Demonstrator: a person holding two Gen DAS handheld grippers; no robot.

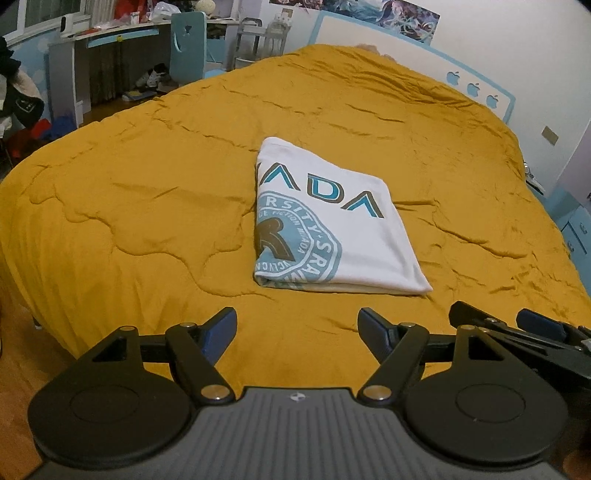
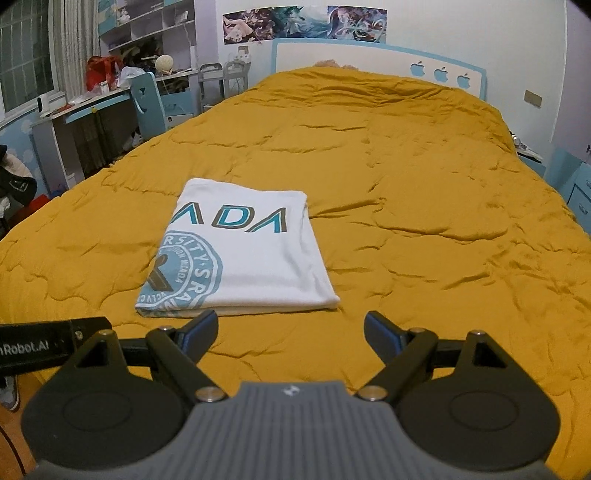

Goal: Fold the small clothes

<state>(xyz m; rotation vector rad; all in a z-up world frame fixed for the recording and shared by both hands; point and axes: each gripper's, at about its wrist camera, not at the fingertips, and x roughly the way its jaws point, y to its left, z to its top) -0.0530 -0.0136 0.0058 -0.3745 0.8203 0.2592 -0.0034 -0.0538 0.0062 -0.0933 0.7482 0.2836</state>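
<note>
— How does the left gripper (image 1: 297,325) stand?
— Jaws spread wide, nothing between them, pointing forward and level.
— And the right gripper (image 2: 290,328)?
— The same: jaws wide apart, holding nothing. It sits just beside the left one, its fingers (image 1: 541,325) showing at the left view's right edge.

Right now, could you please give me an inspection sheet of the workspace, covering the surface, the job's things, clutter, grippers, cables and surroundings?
Surface: bed with a wrinkled mustard quilt.
Job's things: one white shirt with teal print, folded into a neat rectangle and lying flat on the quilt.
Clutter: nothing seen on the quilt besides the shirt.
Grippers: left gripper and right gripper both have open jaws, hold nothing, and sit short of the shirt's near edge.
Cables: nothing seen.
Surroundings: crowded desk and blue chair to the left, headboard with apple shapes, posters above it.
</note>
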